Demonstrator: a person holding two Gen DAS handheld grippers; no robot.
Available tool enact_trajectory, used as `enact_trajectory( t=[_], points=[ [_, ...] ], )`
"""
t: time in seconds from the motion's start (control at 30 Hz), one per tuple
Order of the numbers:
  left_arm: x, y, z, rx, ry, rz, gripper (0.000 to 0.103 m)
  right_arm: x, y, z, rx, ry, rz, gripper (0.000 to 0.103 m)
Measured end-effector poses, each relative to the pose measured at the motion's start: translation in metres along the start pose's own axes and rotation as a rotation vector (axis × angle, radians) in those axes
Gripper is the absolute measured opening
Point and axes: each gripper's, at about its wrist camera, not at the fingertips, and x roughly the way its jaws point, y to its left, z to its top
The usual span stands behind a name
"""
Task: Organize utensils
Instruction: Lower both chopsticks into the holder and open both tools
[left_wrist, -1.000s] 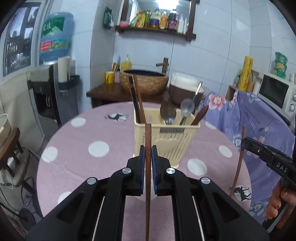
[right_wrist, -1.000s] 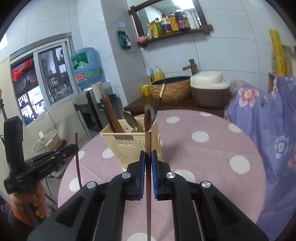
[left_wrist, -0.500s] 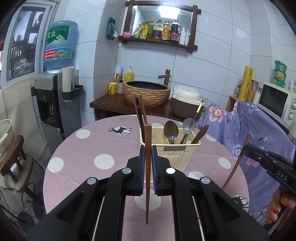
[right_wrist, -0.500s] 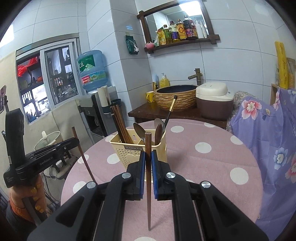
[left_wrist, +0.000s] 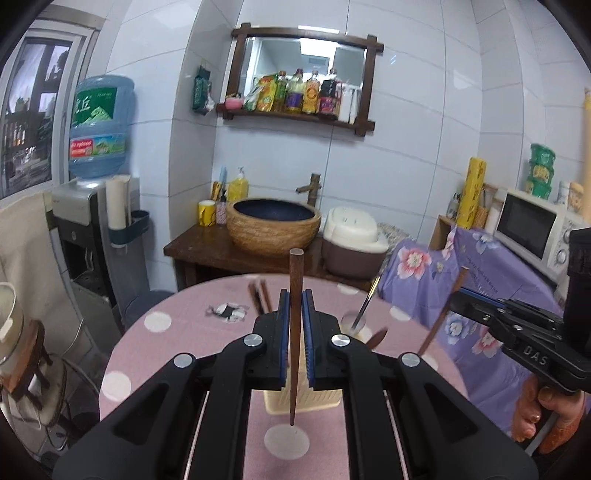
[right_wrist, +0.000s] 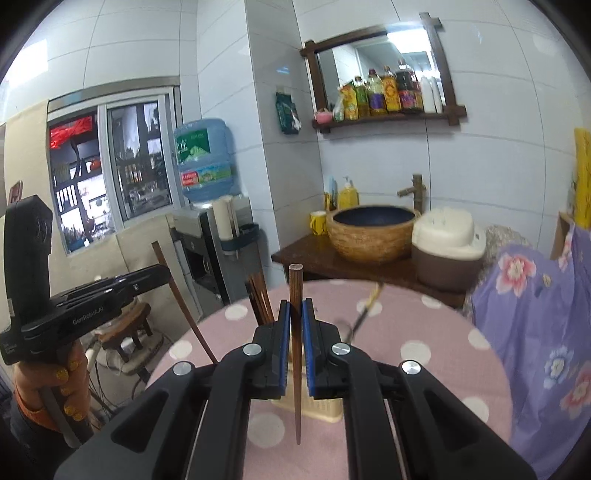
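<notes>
Above the near part of the round table (left_wrist: 177, 325), with its pink cloth and pale dots, the left gripper (left_wrist: 295, 332) hangs with its blue-lined jaws pinched on a dark wooden chopstick (left_wrist: 295, 295). The stick stands almost upright, its blunt end above the jaws and its thin tip over a pale dot, clear of the cloth. Just behind it sits the cream utensil basket (left_wrist: 317, 400), mostly hidden by the gripper's fingers; a bundle of dark chopsticks (left_wrist: 260, 297) rises from its left side, and a spoon (left_wrist: 360, 314) and a brown handle poke out on its right (all somewhat blurred).

From the right wrist view, the right gripper (right_wrist: 295, 339) is likewise clamped on a second chopstick (right_wrist: 295, 295), upright, tip off the cloth, with the same basket (right_wrist: 321, 406) directly beyond it near the middle of the table. In that view the left gripper shows at the left edge, off the table's left side, its stick tilted, gripped by a hand (right_wrist: 55, 384) with yellow nails. In the left wrist view the right gripper appears at the right edge over a purple floral cloth (left_wrist: 491, 266), its stick also tilted, a hand (left_wrist: 539, 410) on its handle.

Beyond the far edge stand a woven basin (left_wrist: 273, 229), a rice cooker (left_wrist: 354, 240) and a water dispenser (left_wrist: 96, 221).
</notes>
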Motion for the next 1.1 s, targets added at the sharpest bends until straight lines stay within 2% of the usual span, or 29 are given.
enact_trajectory(
  t=[0.13,0.2,0.33,0.47,0.57,0.73,0.87,1.03,1.1],
  points=[
    [-0.008,-0.007,0.050,0.013,-0.076,0.004,0.007,0.002,0.009,0.048,-0.032,-0.061,-0.039,0.008],
    [-0.002,-0.010,0.067,0.013,-0.094,0.018,0.007,0.007,0.010,0.062,-0.038,-0.085,-0.059,0.008],
    [0.025,-0.008,0.074,-0.013,-0.081,0.038,0.007,0.026,0.005,0.058,-0.027,-0.084,-0.086,0.008],
    [0.065,-0.001,0.043,-0.027,-0.028,0.065,0.007,0.056,-0.001,0.027,-0.016,-0.022,-0.105,0.008],
    [0.097,0.008,0.005,-0.065,0.054,0.062,0.007,0.077,-0.009,-0.001,0.003,0.023,-0.111,0.008],
    [0.128,0.019,-0.047,-0.099,0.143,0.064,0.007,0.096,-0.009,-0.027,0.012,0.075,-0.114,0.008],
    [0.137,0.023,-0.068,-0.102,0.168,0.069,0.006,0.105,-0.007,-0.037,0.013,0.101,-0.115,0.008],
    [0.127,0.021,-0.071,-0.072,0.142,0.075,0.006,0.092,-0.004,-0.038,-0.011,0.051,-0.133,0.008],
    [0.115,0.020,-0.072,-0.056,0.121,0.071,0.006,0.083,-0.001,-0.041,-0.028,0.027,-0.140,0.012]
  ],
)
